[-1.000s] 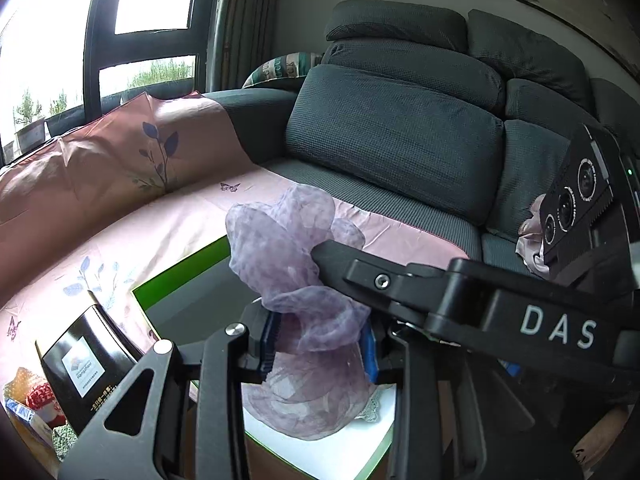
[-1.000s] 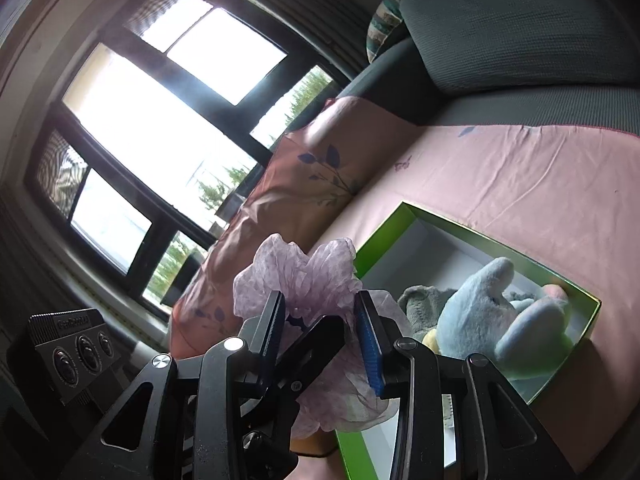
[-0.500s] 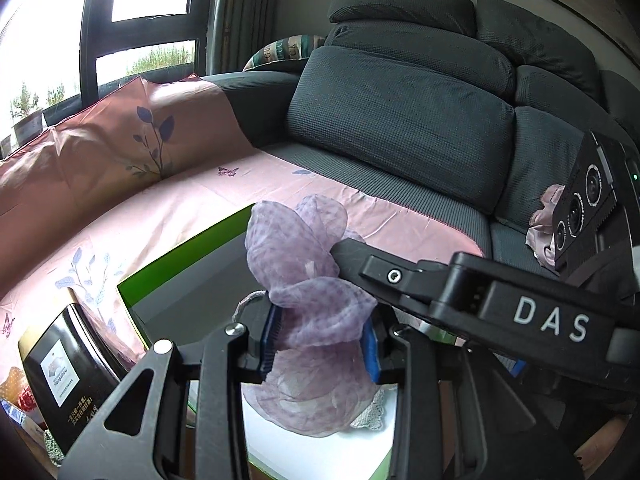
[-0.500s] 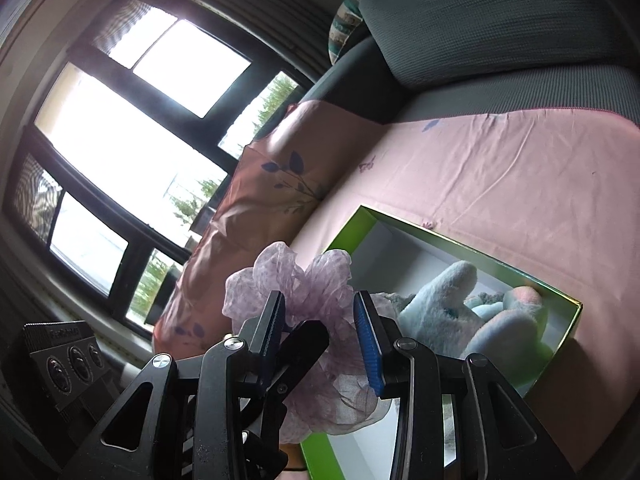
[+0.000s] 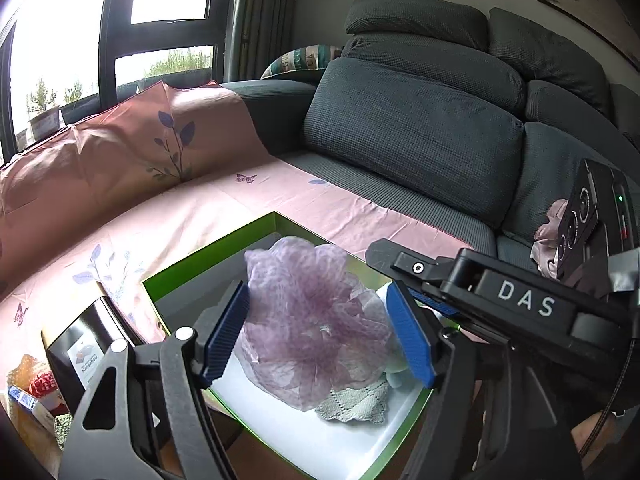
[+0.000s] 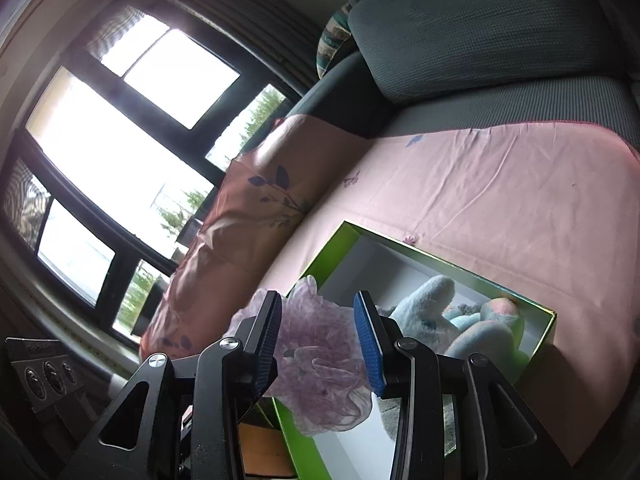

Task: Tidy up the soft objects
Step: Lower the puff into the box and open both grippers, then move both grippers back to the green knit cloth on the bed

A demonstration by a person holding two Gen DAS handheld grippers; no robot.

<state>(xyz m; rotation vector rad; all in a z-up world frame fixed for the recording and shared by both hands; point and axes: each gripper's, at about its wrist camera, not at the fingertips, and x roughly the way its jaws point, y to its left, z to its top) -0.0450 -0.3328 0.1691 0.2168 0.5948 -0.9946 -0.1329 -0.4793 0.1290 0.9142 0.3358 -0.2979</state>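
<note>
Releasing is what has just happened: half a second ago both sets of fingers were pinched on the purple mesh scarf (image 5: 316, 320), and now your left gripper (image 5: 320, 336) and right gripper (image 6: 318, 340) each stand with fingers apart, the blue pads on either side of the fabric. Whether a pad grazes it, the views do not settle. The scarf has dropped from a tight bunch into a loose mound inside the green box (image 5: 208, 252), resting partly over a grey knitted cloth (image 5: 356, 402) and beside the pale blue plush toy (image 6: 436, 300). By the look of it, this item is placed — the next soft thing can be fetched.

Mind the edges. The box's green rim rises on all sides, and in the right wrist view the scarf billows up near the left wall (image 6: 288, 412), so some gauze may spill over it. The right gripper's arm crosses just over the box's far right corner. A black tin (image 5: 86, 348) sits just left of the box. The open room lies upward and back over the pink sheet (image 5: 200, 216) on the sofa (image 5: 412, 128) — lift straight out before you turn.
</note>
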